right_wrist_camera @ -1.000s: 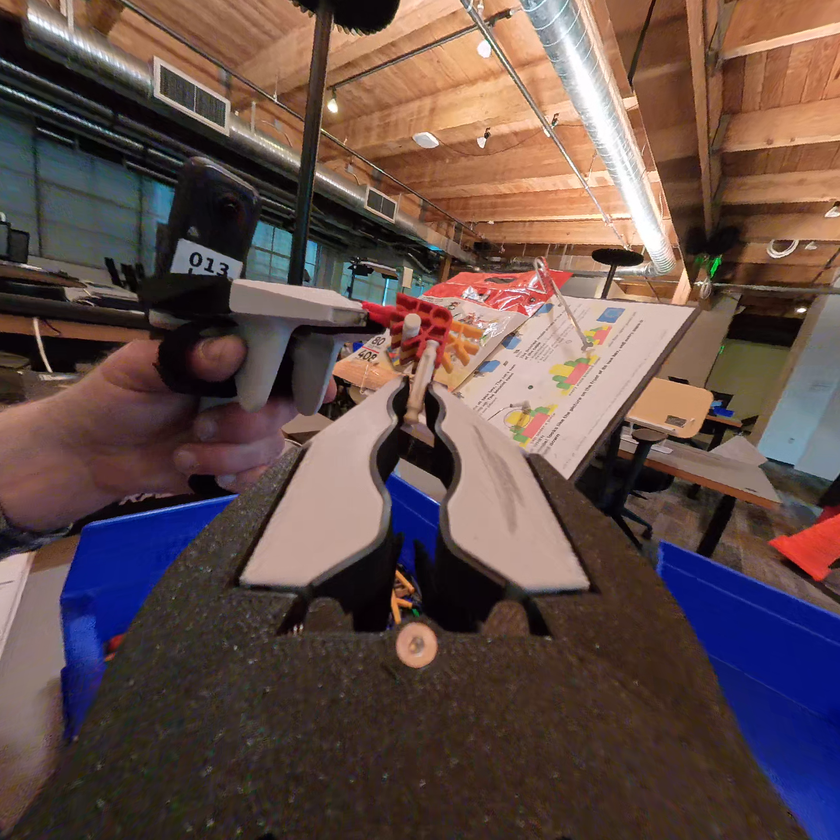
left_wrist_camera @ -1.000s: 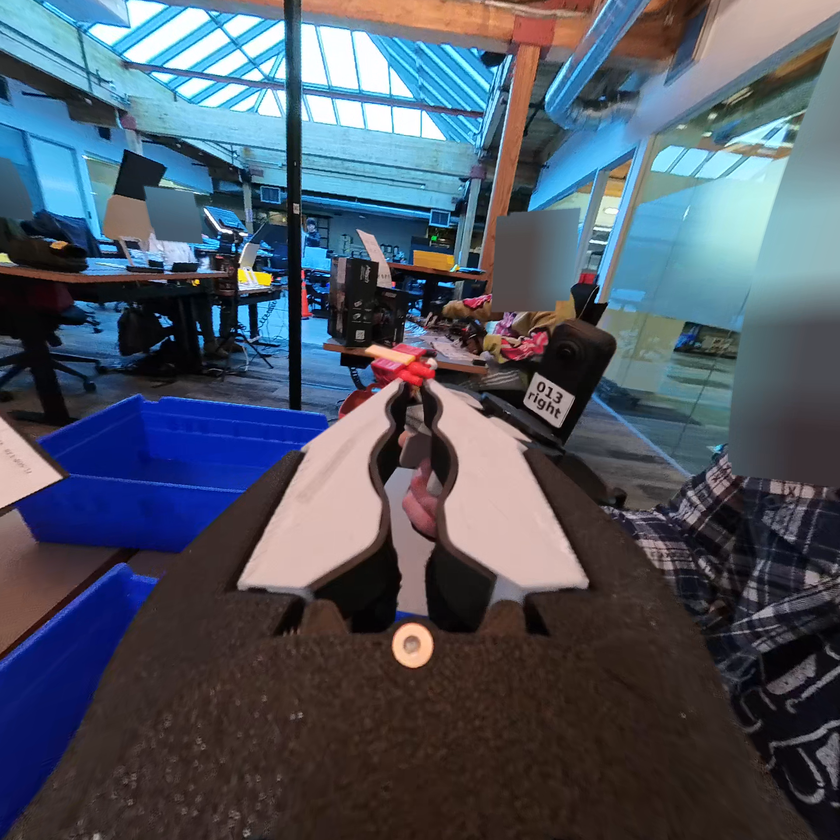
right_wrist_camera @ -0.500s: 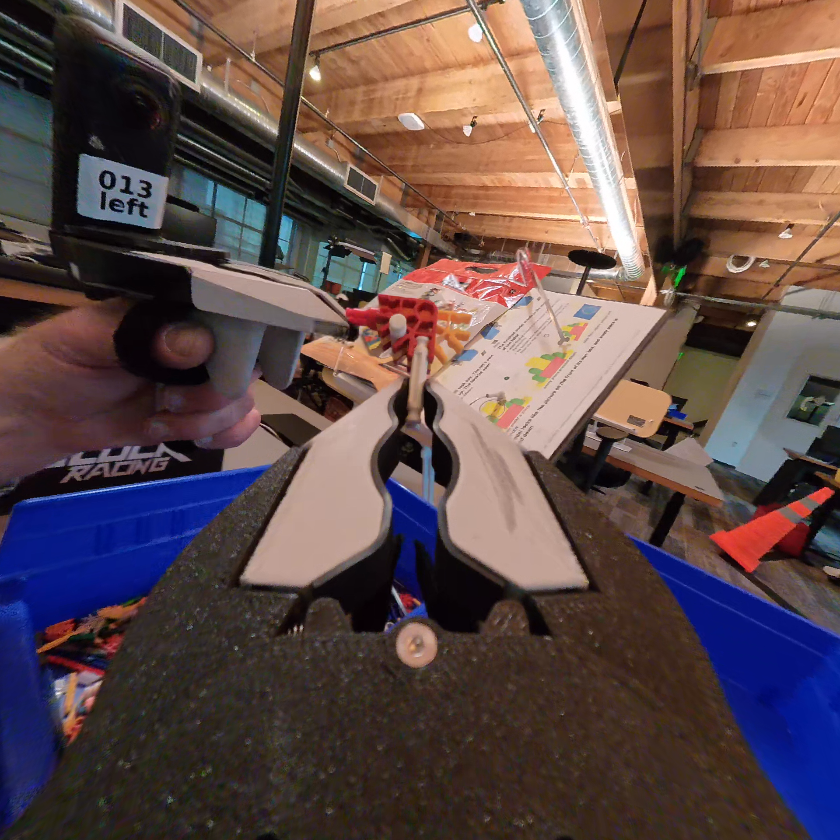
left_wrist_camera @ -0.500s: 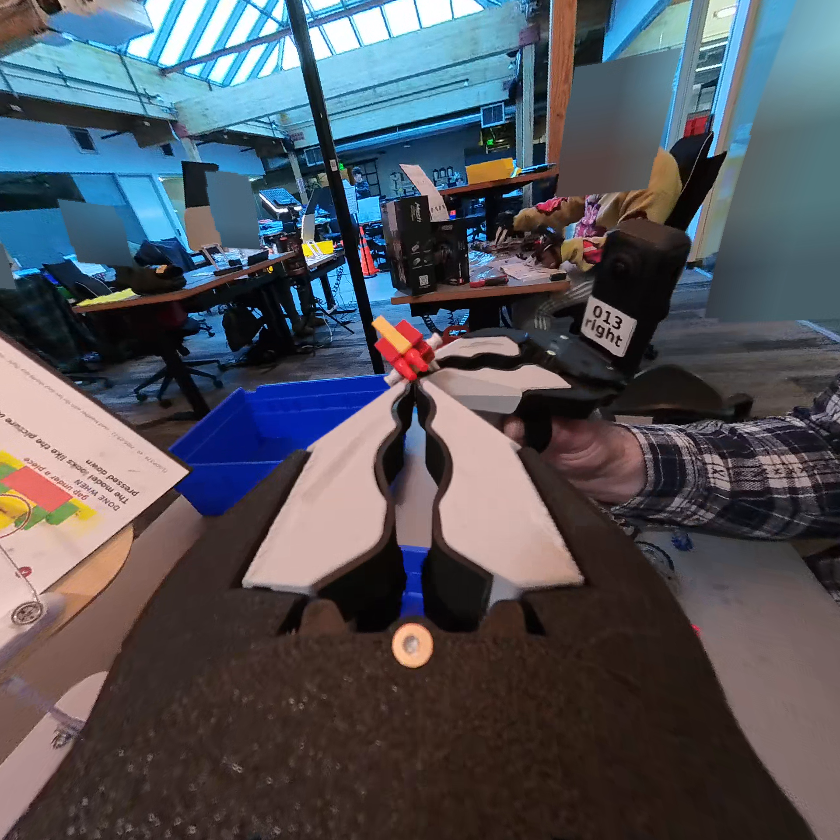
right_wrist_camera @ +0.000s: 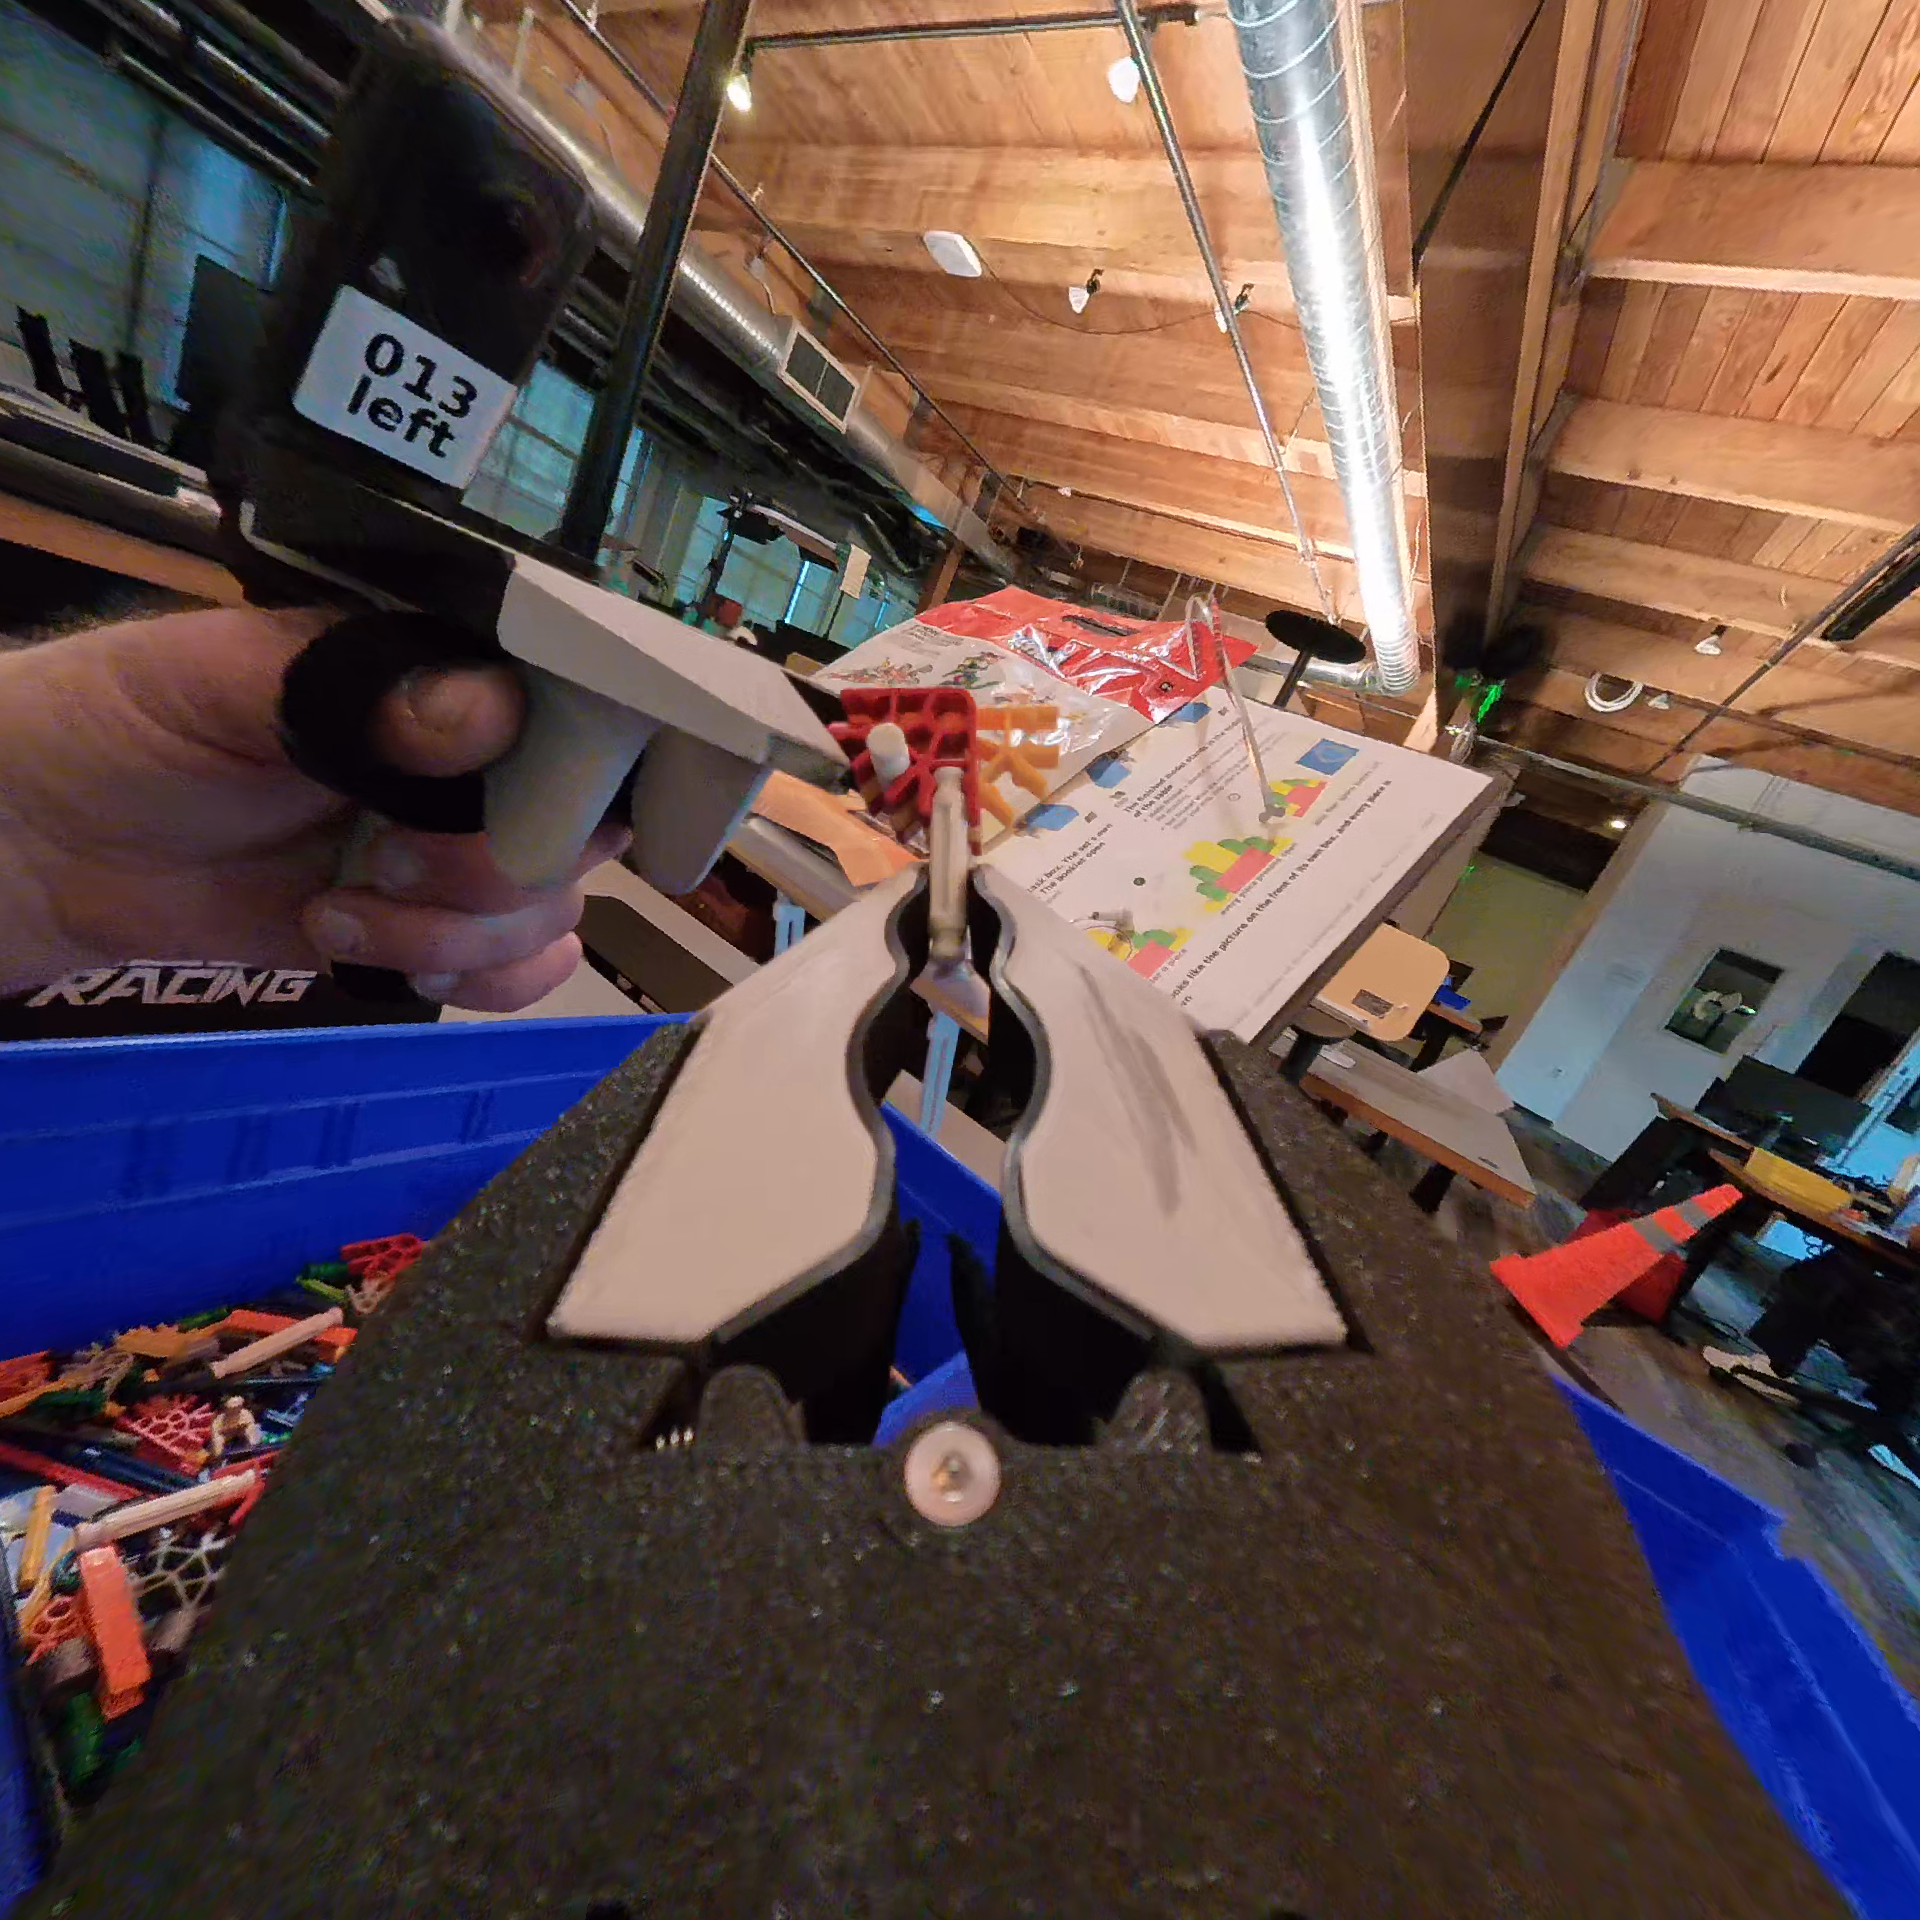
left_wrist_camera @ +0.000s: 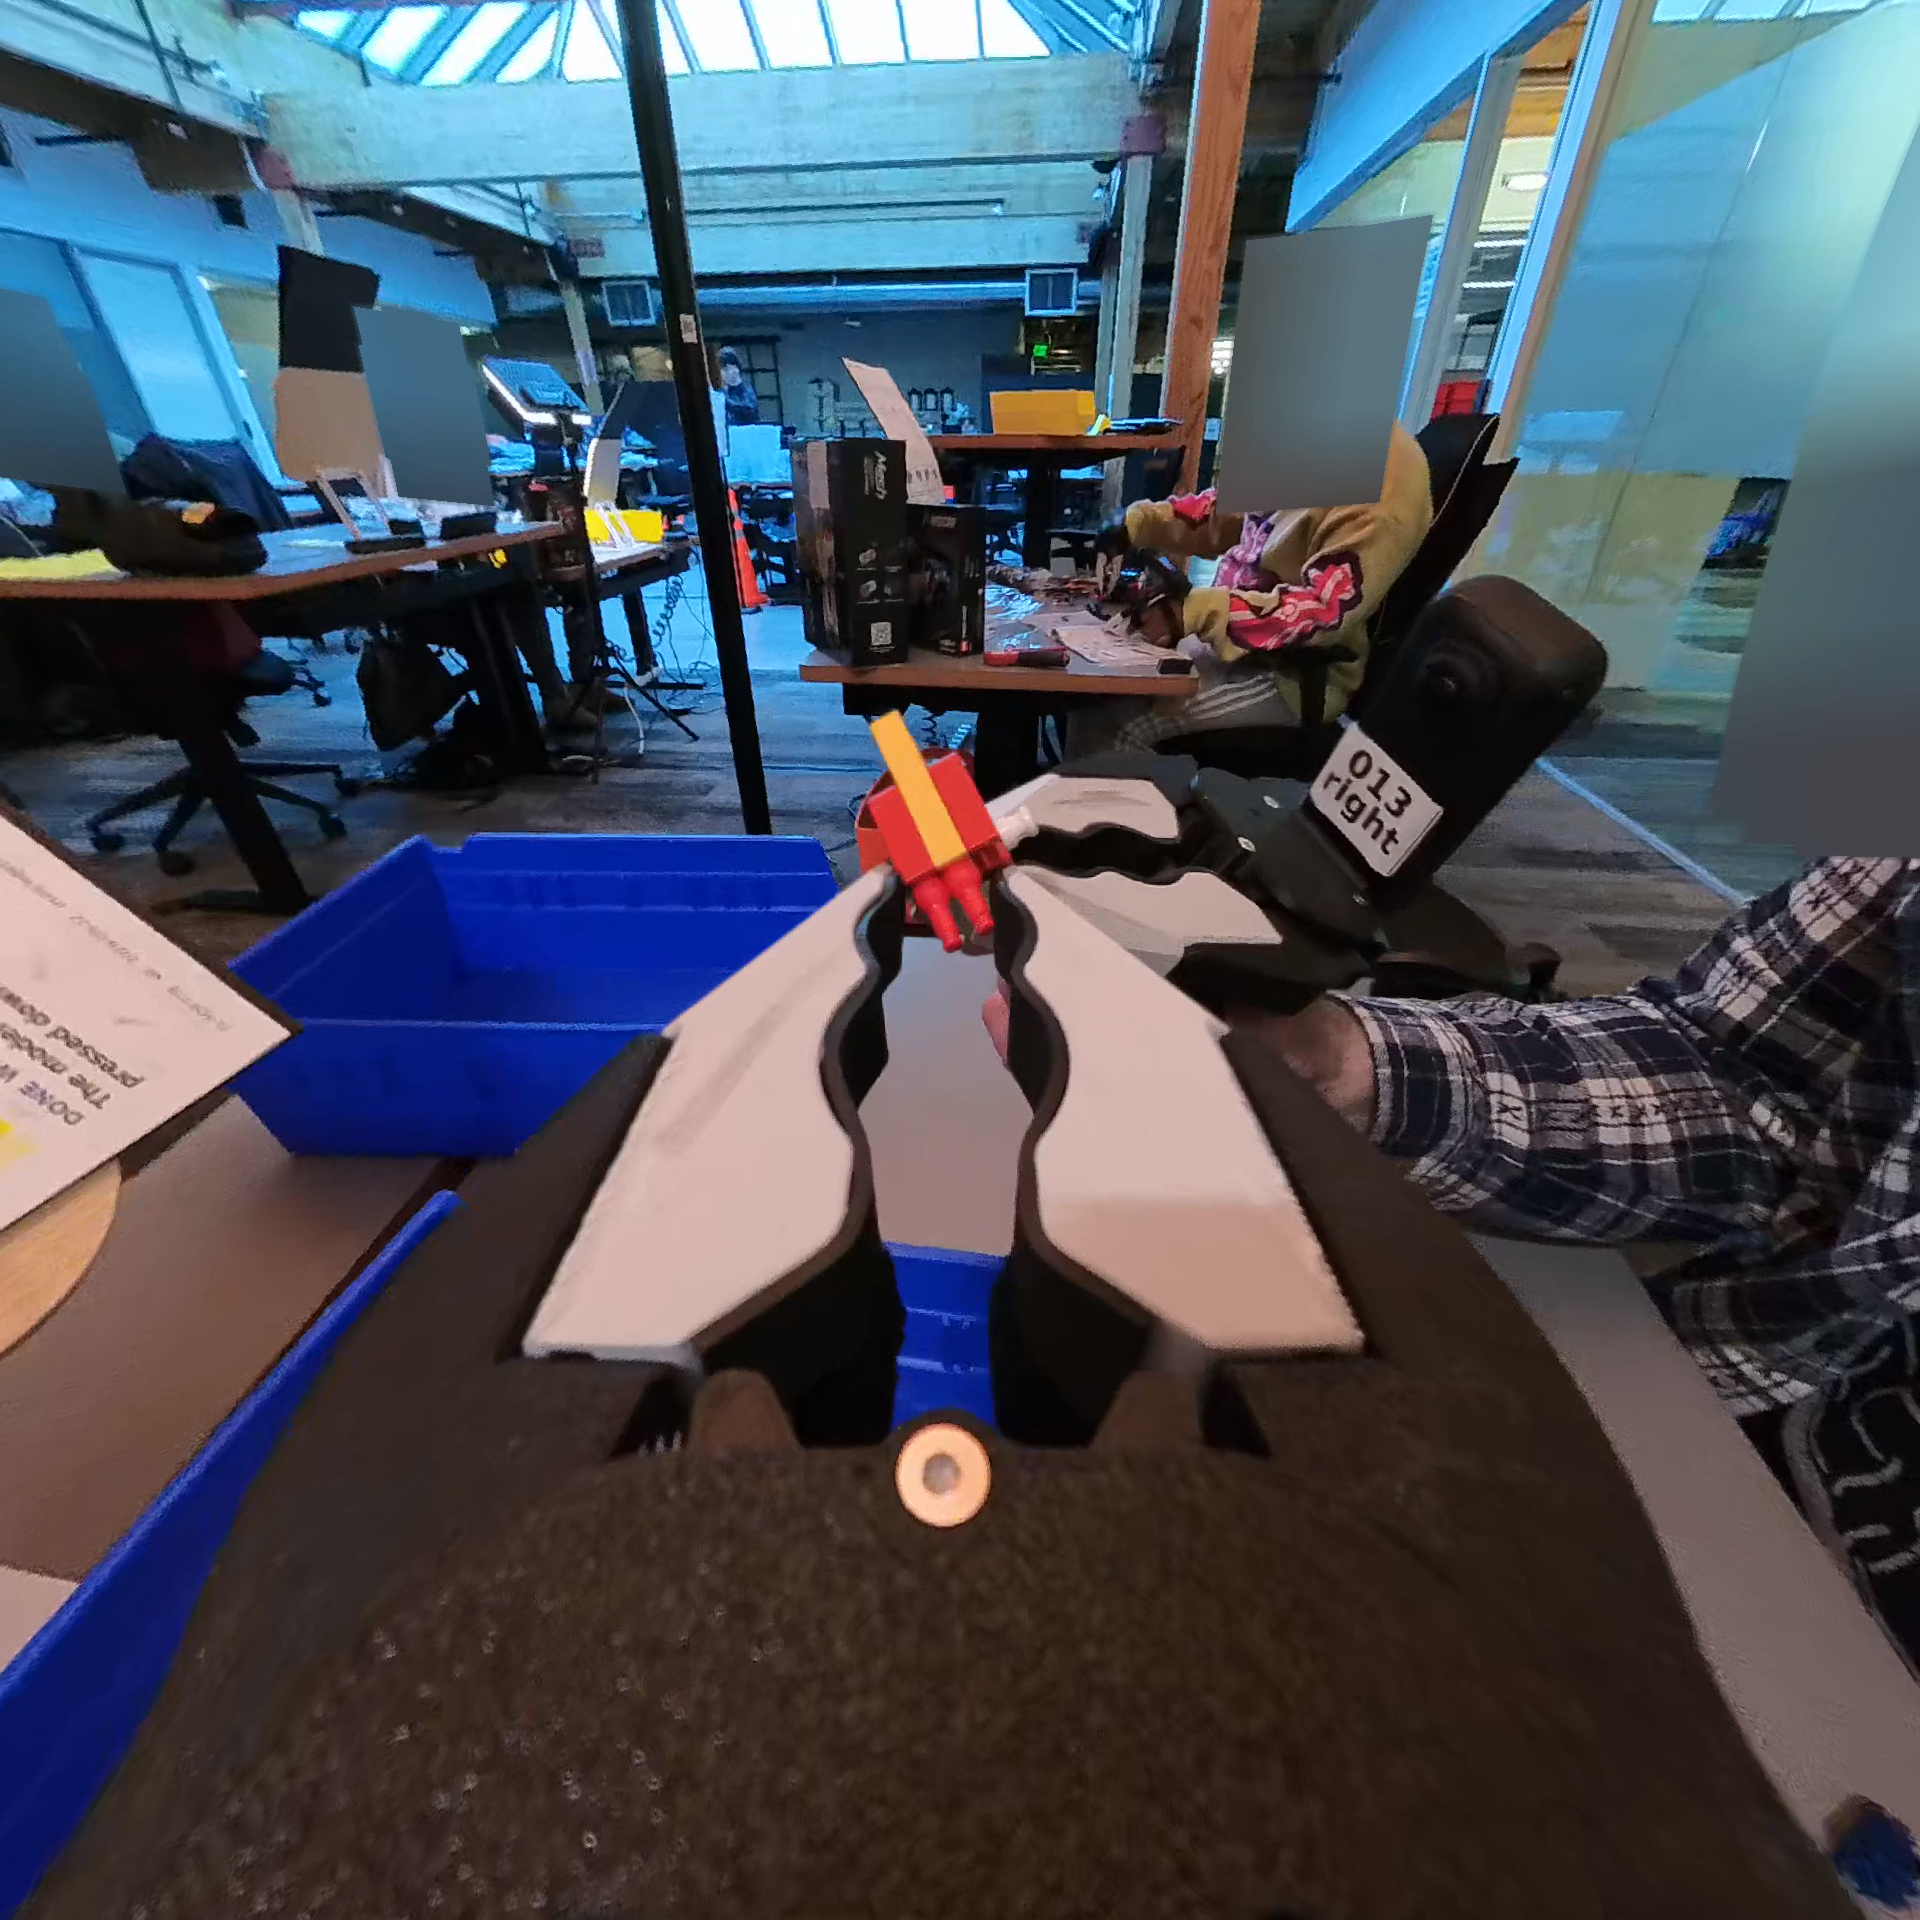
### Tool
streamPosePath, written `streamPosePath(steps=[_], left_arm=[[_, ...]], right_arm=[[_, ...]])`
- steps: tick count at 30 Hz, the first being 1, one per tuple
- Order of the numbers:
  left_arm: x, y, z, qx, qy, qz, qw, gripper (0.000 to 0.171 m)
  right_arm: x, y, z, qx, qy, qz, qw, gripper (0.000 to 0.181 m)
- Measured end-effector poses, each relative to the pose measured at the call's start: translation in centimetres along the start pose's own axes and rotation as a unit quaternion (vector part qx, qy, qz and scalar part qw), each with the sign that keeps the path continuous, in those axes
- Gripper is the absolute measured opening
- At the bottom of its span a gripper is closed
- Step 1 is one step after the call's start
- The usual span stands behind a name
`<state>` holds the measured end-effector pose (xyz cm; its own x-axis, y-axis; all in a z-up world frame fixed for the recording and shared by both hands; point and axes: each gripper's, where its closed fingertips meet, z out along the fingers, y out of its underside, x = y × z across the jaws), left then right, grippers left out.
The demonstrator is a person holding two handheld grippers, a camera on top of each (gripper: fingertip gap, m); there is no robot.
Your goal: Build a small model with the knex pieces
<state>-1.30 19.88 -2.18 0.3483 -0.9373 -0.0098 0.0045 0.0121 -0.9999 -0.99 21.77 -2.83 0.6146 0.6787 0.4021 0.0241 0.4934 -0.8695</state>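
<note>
My left gripper [left_wrist_camera: 940, 909] is shut on a red connector [left_wrist_camera: 894, 831] with an orange-yellow piece [left_wrist_camera: 914, 790] clipped to it. My right gripper [right_wrist_camera: 945, 899] is shut on a white rod [right_wrist_camera: 943, 862] whose far end sits in that red connector [right_wrist_camera: 914, 743]; an orange connector [right_wrist_camera: 1023, 758] sticks out behind it. The two grippers meet at right angles, held in the air above the bins. The right gripper [left_wrist_camera: 1023, 847] shows in the left wrist view, with the rod tip [left_wrist_camera: 1018, 828] poking out. The left gripper [right_wrist_camera: 831, 753] shows in the right wrist view.
A blue bin [right_wrist_camera: 208, 1143] with several loose building pieces lies below the right gripper. An empty blue bin [left_wrist_camera: 499, 997] stands ahead, another [left_wrist_camera: 104, 1507] is at lower left. A tilted instruction board [right_wrist_camera: 1247, 862] and a black pole [left_wrist_camera: 691, 416] stand close. A plaid sleeve [left_wrist_camera: 1610, 1122] is at right. My two grippers' fingertips are within a few centimetres of each other.
Both grippers kept their hold and stayed joined at the connector. The right gripper tipped down over the bin of pieces; the left view swung, and the connector now sits upright between its fingers.
</note>
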Motion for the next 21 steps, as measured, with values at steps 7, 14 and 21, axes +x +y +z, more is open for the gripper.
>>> streamPosePath(steps=[7, 14, 21], left_arm=[[0.2, -0.3, -0.4, 0.0, 0.001, 0.021, 1.0, 0.012], [-0.3, 0.8, -0.8, -0.037, 0.001, 0.022, 0.999, 0.013], [-0.7, 1.1, -1.7, -0.07, -0.014, 0.023, 0.997, 0.036]], right_arm=[[0.0, -0.5, -0.4, 0.012, -0.021, 0.017, 1.0, 0.017], [-0.9, 0.2, -0.2, -0.025, -0.03, -0.033, 0.999, 0.007], [-0.6, 1.5, -0.1, -0.069, -0.006, -0.116, 0.991, 0.004]])
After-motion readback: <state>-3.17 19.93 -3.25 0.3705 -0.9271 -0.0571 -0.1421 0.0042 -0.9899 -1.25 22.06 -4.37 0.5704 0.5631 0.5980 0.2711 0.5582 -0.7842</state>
